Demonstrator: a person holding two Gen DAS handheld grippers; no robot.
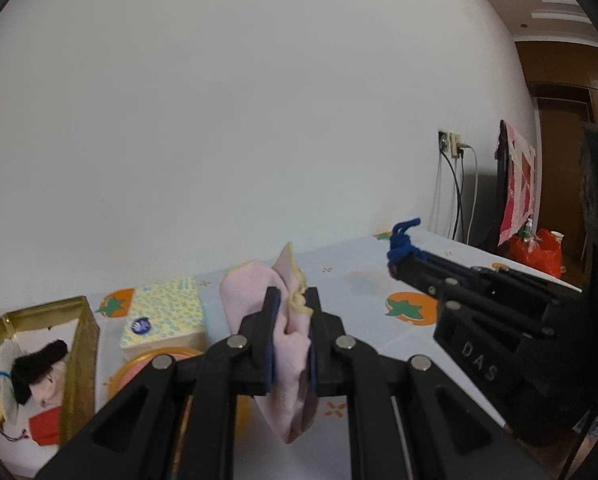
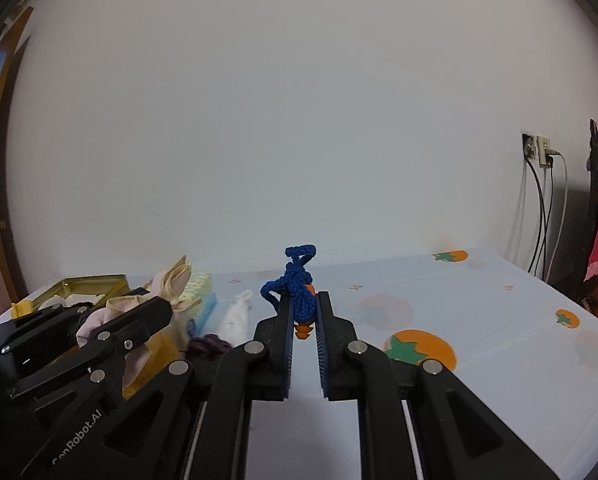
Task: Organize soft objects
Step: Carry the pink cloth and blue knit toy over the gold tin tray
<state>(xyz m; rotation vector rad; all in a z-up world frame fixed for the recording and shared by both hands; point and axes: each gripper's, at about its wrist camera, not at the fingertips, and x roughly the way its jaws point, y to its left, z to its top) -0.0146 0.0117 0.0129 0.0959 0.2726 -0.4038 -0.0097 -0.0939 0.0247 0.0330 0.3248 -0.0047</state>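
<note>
My left gripper (image 1: 292,300) is shut on a pink cloth with a yellow hem (image 1: 259,292), held above the table; the cloth hangs down between the fingers. It also shows in the right wrist view (image 2: 139,308) at the left. My right gripper (image 2: 303,300) is shut on a blue knitted cord toy (image 2: 297,284) with an orange piece under it. That toy shows in the left wrist view (image 1: 403,242) at the tip of the right gripper (image 1: 399,264). A gold-framed box (image 1: 81,320) at the left holds black and white soft items.
A patterned tissue pack (image 1: 167,316) and a yellow round lid (image 1: 139,364) lie beside the box. A white fluffy item (image 2: 237,316) and a dark purple one (image 2: 211,346) lie on the persimmon-print tablecloth (image 2: 479,300). Wall behind; cables and socket (image 2: 537,148) at right.
</note>
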